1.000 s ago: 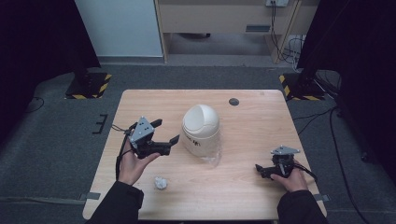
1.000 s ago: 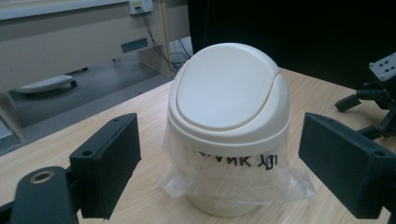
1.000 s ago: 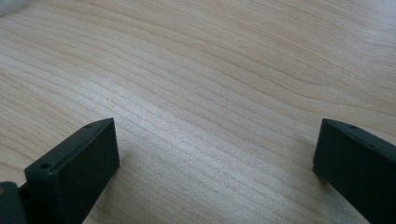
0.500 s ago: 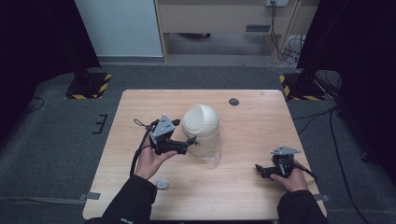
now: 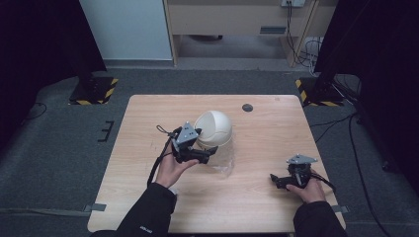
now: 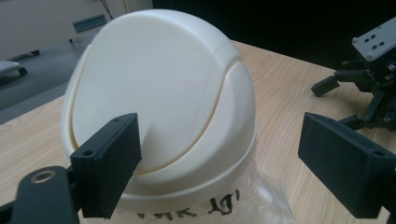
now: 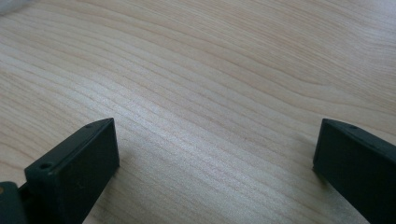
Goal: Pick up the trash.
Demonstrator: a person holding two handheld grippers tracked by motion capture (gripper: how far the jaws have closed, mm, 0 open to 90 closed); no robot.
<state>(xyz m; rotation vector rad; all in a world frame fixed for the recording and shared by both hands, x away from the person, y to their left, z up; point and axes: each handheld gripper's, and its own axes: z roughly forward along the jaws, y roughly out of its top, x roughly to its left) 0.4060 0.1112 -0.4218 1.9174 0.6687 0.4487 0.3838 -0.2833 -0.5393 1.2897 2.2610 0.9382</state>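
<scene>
- High view: cream domed bin (image 5: 213, 129) just 12 o'clock of table (image 5: 267, 197) centre, clear liner (image 5: 225, 163) bulging out at its 6 o'clock side.
- Left gripper (image 5: 207, 154) at bin's 7 o'clock, pressed close against the base; contact not resolvable from above.
- Left gripper view: jaws spread wide, nothing between them; one jaw overlapping the swing lid (image 6: 154, 88), the other out in open air past the dome's side.
- Risk, as a judgement: bin looks light and top-heavy; a sideways nudge from the near jaw likely to slide or tip it.
- Risk: lid looks hinged to swing; a push on it could rock the flap inward without giving any hold.
- Risk: smooth curved dome offers poor purchase; closing there could squirt off. Thin liner could snag or tear if caught.
- Left hand (image 5: 170, 170) palm-up under the tool, forearm running in from 6 o'clock, tool aimed toward 3 o'clock.
- Right gripper (image 5: 276, 181) at table's 4 o'clock, well apart from bin, low near the wood; right gripper view: jaws wide, bare tabletop between.
- Right hand (image 5: 309, 190) wrapped round the handle, at rest by the look of it.
</scene>
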